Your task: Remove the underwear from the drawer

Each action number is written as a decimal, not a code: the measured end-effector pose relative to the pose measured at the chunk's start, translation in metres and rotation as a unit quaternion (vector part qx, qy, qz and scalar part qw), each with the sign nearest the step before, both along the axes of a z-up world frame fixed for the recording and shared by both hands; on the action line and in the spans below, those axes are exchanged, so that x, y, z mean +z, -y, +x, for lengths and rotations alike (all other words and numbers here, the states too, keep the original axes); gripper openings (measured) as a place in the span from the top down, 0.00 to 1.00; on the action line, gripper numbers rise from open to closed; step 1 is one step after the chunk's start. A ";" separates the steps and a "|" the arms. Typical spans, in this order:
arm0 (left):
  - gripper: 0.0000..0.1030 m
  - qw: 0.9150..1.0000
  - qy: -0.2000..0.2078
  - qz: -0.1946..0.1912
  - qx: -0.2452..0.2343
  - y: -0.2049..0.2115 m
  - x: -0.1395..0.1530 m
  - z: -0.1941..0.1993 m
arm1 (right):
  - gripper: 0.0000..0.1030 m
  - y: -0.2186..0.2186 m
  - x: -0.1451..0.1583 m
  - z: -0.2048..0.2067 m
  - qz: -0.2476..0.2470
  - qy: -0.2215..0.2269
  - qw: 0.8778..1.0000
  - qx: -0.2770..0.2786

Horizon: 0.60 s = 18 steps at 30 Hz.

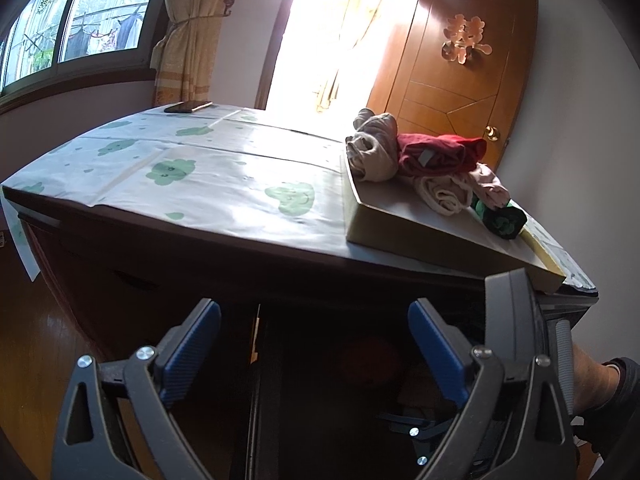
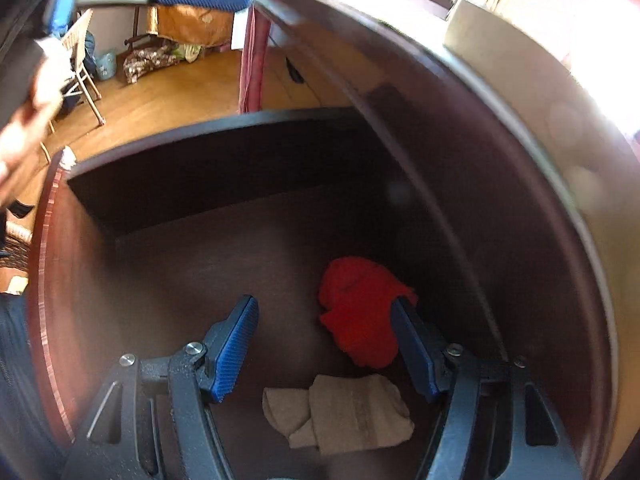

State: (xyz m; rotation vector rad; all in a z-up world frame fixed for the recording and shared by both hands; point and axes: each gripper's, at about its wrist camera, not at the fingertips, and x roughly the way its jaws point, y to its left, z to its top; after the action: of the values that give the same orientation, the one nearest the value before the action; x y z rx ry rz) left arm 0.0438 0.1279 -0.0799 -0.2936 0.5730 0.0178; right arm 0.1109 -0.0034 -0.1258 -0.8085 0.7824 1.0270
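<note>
A phone (image 1: pixel 188 107) lies on the clover-print cloth (image 1: pixel 192 168); a wooden door (image 1: pixel 460 80) stands behind.

left gripper (image 1: pixel 314 326) jaws wide, right gripper (image 2: pixel 324 330) part-open, angled down

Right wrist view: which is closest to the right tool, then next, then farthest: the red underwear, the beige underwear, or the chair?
1. Beige underwear, just under the right tool.
2. Red underwear, by its right finger.
3. Chair, far across the floor, upper left.

Dresser top (image 1: pixel 224 184) (cloud-print cover): phone (image 1: pixel 188 107), tray (image 1: pixel 400 216) of rolled underwear (image 1: pixel 436 160).
</note>
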 end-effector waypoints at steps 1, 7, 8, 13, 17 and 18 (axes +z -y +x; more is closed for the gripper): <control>0.06 1.000 0.000 0.000 0.000 0.000 0.000 0.000 | 0.33 -0.003 -0.003 0.001 -0.004 0.004 1.000 -0.002; 0.06 1.000 -0.001 -0.005 -0.001 0.000 0.000 0.000 | 0.34 -0.007 -0.008 -0.006 -0.015 0.018 1.000 -0.007; 0.05 1.000 -0.001 -0.005 -0.001 0.000 0.000 0.000 | 0.34 -0.009 -0.009 -0.007 -0.017 0.023 1.000 -0.006; 0.05 1.000 0.000 -0.006 -0.002 0.001 0.001 0.000 | 0.34 -0.013 -0.019 -0.016 -0.033 0.071 0.997 0.012; 0.03 1.000 0.003 -0.008 0.000 0.002 0.002 -0.001 | 0.37 -0.010 -0.025 -0.018 -0.049 0.096 0.994 0.019; 0.03 1.000 0.003 -0.009 0.000 0.002 0.002 -0.001 | 0.39 -0.010 -0.028 -0.019 -0.057 0.102 0.993 0.021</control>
State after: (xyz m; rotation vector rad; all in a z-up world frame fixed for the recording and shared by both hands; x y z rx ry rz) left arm 0.0426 0.1263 -0.0779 -0.3107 0.5664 0.0123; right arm 0.0920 0.0069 -0.1542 -1.0141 0.6553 0.9275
